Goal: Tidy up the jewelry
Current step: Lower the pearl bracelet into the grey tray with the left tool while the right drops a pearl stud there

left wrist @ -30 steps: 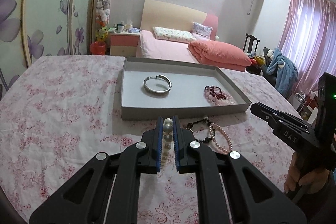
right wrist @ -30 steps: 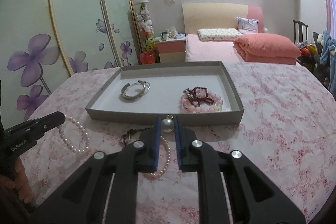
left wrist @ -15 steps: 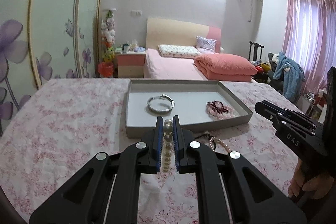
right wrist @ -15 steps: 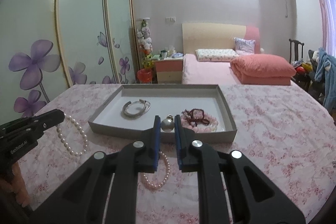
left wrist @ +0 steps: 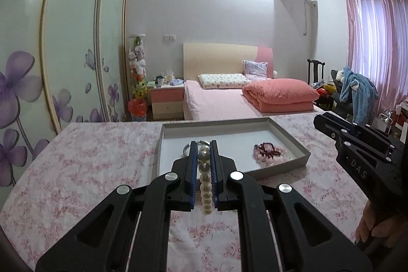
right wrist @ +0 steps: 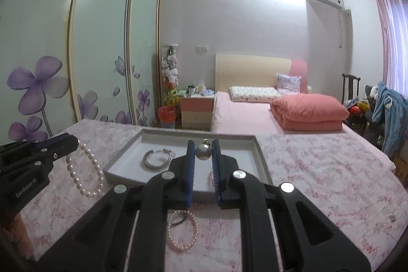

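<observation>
pearl strand (left wrist: 205, 185): glossy | bangle (right wrist: 158, 158): shiny metal | tray (right wrist: 122, 157): matt card | tablecloth (left wrist: 76, 170): floral cloth

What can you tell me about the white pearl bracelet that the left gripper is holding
The white pearl bracelet is a closed loop of round, glossy, cream-white beads. The left gripper is shut on part of the strand, beads lined up between its blue pads; the rest hangs free as an oval loop above the pink floral cloth, left of the grey tray.
</observation>
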Tool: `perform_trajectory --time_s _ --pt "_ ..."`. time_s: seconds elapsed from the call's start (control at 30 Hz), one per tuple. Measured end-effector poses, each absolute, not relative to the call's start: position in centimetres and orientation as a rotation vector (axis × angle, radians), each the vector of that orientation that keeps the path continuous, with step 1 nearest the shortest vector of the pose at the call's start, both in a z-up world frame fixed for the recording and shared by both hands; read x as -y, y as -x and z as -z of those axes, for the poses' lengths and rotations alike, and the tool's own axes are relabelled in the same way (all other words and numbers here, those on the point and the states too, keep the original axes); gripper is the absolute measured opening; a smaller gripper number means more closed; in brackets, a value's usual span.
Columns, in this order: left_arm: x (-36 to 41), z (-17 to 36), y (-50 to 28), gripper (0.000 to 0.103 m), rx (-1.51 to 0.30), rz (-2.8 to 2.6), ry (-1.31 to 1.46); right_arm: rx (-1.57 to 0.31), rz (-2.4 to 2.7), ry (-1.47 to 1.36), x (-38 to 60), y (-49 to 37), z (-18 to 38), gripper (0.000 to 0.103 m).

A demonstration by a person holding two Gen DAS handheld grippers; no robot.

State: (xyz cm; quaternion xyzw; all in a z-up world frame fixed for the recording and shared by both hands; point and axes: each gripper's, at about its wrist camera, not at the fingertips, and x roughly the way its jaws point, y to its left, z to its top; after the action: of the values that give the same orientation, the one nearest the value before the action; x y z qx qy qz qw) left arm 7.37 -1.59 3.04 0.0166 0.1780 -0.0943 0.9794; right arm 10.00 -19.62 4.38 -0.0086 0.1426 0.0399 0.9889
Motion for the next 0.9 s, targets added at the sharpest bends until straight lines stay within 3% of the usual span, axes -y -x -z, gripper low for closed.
perform_trajectory --time_s 0.9 --pt "3.3 -3.5 -12.1 0.010 -0.337 0.172 -0.040 -0.247 -0.042 0.003 20.9 -15.3 -5.2 0.014"
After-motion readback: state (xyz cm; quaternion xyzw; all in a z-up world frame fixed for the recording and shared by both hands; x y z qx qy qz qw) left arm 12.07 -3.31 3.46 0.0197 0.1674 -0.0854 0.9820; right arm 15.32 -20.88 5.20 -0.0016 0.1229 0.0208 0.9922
